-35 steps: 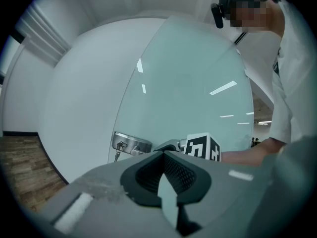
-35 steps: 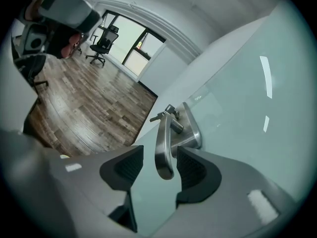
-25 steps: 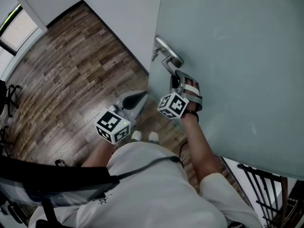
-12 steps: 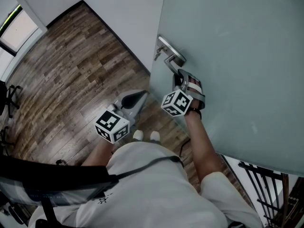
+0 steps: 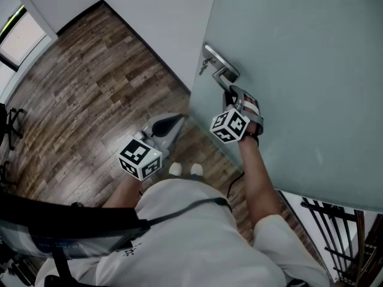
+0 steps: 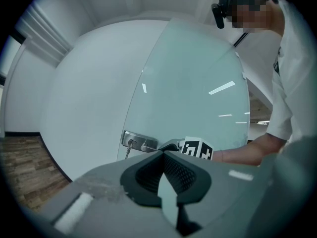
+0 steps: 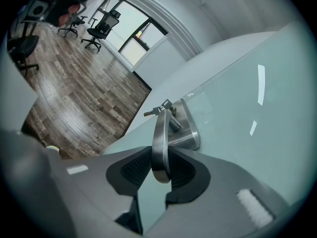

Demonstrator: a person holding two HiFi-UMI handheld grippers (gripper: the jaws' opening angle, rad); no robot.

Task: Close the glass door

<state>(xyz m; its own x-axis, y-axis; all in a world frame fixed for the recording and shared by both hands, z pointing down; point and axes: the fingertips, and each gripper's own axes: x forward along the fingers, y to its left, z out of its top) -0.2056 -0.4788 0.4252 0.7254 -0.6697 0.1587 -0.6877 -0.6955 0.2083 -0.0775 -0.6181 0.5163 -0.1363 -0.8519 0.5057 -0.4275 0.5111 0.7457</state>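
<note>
Glass door (image 5: 299, 70) further right, right gripper (image 7: 161, 165) tight around handle (image 7: 159, 128)

No legible words, numbers or brands are shown. Only black-and-white square codes are carried by the marker cubes (image 5: 141, 158); small dark print on the shirt (image 5: 127, 253), possibly lettering, cannot be read.

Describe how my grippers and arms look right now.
The left gripper and right gripper are grey wedges with black ribbed pads, each bearing a white cube printed with black square markers. White short sleeves; a dark band circles the right wrist.
</note>
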